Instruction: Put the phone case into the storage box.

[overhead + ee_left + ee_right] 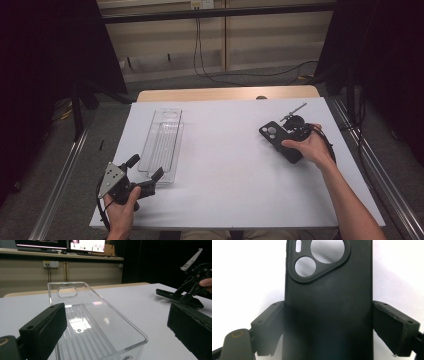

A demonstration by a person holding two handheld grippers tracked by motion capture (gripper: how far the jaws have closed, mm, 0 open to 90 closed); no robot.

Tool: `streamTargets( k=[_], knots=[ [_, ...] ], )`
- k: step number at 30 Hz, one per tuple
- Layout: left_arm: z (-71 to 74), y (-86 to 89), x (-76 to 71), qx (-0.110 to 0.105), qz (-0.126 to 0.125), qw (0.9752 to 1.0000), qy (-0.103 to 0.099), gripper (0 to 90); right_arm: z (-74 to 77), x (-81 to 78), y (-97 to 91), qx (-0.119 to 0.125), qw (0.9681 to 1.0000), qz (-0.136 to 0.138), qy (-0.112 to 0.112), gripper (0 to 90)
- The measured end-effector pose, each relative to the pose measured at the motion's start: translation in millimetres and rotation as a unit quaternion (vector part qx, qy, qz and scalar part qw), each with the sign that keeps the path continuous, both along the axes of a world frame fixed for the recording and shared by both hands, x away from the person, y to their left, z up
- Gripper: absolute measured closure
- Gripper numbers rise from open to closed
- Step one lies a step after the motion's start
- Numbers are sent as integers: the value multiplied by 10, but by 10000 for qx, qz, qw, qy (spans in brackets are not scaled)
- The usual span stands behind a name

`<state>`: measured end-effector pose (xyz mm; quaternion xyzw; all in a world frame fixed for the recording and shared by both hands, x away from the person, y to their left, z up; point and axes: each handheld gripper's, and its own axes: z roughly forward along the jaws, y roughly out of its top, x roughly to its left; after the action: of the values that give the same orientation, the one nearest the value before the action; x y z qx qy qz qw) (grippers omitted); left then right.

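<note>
A black phone case with round camera cutouts lies on the white table at the right. My right gripper straddles its middle. In the right gripper view both pads press on the case's long sides, so my right gripper is shut on it. A clear plastic tray lies lengthwise on the left half. Just off its near end my left gripper stands open, apart from it. The left gripper view shows the tray between and beyond the wide jaws of my left gripper.
The white table top ends in a wooden strip at the far side. Cables run over the floor beyond. Metal rails flank the table left and right. Far right in the left gripper view, the right gripper leans over the black case.
</note>
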<state>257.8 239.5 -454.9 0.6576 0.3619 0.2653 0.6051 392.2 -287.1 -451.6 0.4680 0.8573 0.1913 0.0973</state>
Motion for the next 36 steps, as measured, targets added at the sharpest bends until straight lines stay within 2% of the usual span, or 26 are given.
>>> streamTargets(
  k=[5,8,12,14,18,19,21,22,24,25,27,28,31,32,33,34,36],
  knots=[
    [3,-6,-2,-9,22,10000,-10,27,31,-46,-12,151,9997,-62,-166,144],
    [2,-6,-2,-18,2,10000,0,27,47,-69,-34,187,9994,21,-286,144],
    [3,-7,-2,-26,30,10000,11,27,61,-113,-48,383,9986,6,-374,143],
    [2,-10,0,-10,-25,10000,0,27,72,-142,-55,363,9985,32,-416,143],
    [4,-12,6,-21,-9,10000,-5,27,85,-175,-74,475,9975,-89,-521,143],
    [5,-14,6,-38,-17,10000,2,27,83,-188,-109,665,9957,-125,-626,143],
    [5,-16,8,-40,-32,10000,7,27,91,-206,-134,722,9944,-168,-753,143],
    [7,-19,15,-14,-2,10000,1,27,92,-220,-137,854,9930,-222,-790,143],
    [5,-30,15,6,-42,10000,1,27,106,-242,-162,892,9915,-246,-911,143],
    [5,-30,15,6,-42,10000,1,27,96,-242,-177,960,9894,-180,-1071,143],
    [3,-38,10,-9,-41,10000,-1,27,96,-255,-185,993,9887,-186,-1111,144],
    [6,-32,6,-10,-53,10000,-5,27,103,-291,-195,974,9874,-283,-1213,143],
    [3,-32,18,11,11,10000,12,27,93,-314,-219,1030,9836,-349,-1442,143],
    [-1,-30,23,1,-40,10000,21,26,100,-336,-217,1070,9830,-481,-1413,143],
    [-1,-30,23,1,-40,10000,21,26,91,-334,-229,1102,9808,-438,-1547,144],
    [0,-29,24,-6,-26,10000,16,26,91,-334,-229,1102,9808,-438,-1547,144],
    [1,-25,21,-9,-9,10000,10,27,78,-355,-234,1266,9756,-425,-1745,143]
  ],
)
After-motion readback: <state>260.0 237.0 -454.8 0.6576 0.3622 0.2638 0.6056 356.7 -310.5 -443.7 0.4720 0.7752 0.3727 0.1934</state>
